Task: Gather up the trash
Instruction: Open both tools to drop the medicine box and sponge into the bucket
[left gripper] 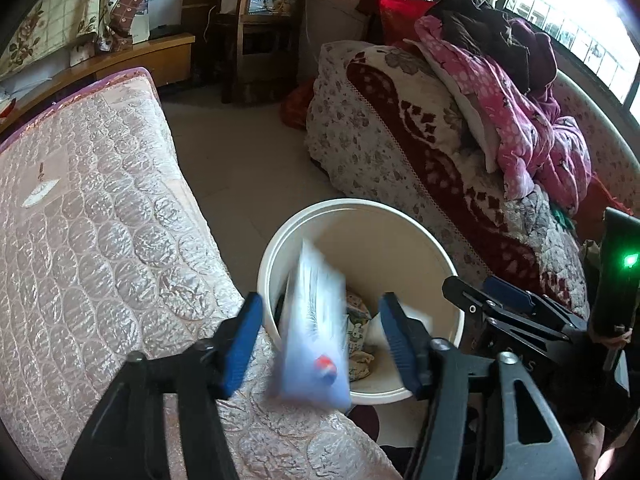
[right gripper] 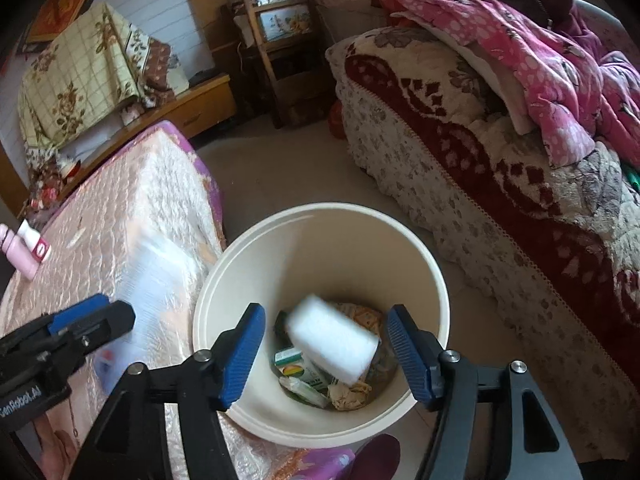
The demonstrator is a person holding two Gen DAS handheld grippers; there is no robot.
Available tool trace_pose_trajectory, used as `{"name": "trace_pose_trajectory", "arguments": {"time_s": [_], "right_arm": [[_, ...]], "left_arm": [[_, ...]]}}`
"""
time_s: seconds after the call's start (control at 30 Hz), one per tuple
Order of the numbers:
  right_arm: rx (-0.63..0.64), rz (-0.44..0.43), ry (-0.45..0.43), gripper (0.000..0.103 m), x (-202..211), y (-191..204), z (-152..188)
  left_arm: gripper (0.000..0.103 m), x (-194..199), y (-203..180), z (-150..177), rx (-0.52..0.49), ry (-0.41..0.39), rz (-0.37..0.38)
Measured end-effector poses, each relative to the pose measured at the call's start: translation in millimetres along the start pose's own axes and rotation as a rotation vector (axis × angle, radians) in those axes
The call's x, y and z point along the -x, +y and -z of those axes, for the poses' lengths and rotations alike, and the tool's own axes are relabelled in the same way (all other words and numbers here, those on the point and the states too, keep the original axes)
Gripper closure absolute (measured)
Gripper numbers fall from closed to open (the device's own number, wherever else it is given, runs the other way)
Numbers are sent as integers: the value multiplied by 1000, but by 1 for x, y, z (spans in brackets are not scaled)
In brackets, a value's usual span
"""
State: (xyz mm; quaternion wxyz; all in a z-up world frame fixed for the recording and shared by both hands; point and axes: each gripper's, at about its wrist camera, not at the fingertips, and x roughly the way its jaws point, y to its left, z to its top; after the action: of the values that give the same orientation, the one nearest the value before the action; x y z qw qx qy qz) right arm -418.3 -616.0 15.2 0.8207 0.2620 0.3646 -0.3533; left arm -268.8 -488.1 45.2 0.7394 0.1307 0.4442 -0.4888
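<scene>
Bedroom floor between a quilted pink mattress (right gripper: 132,216) and a blanket-covered bed (left gripper: 432,136); cream bucket (right gripper: 320,224) sits there as my trash bin. Left gripper (left gripper: 320,344) fingers spread wide, a blurred bluish plastic bag (left gripper: 316,328) between them over the bucket rim, touching neither pad as far as I can tell. Right gripper (right gripper: 326,354) also spread, a blurred white block (right gripper: 334,344) mid-air between its fingers above the bucket. Wrappers and crumpled paper (right gripper: 348,394) lie on the bucket bottom. Pink bottle (right gripper: 20,252) rests on the mattress.
</scene>
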Motion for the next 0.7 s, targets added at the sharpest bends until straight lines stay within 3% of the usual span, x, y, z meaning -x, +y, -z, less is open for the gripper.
{"name": "trace_pose_trajectory", "arguments": {"time_s": [0.27,0.7], "right_arm": [[21,12,7,35,0,5,2],[123,2,-101,32,32,38,10]], "left_arm": [[32,18,12,5,25,-47,-30],[26,82,22,27,-45,-212,-157]]}}
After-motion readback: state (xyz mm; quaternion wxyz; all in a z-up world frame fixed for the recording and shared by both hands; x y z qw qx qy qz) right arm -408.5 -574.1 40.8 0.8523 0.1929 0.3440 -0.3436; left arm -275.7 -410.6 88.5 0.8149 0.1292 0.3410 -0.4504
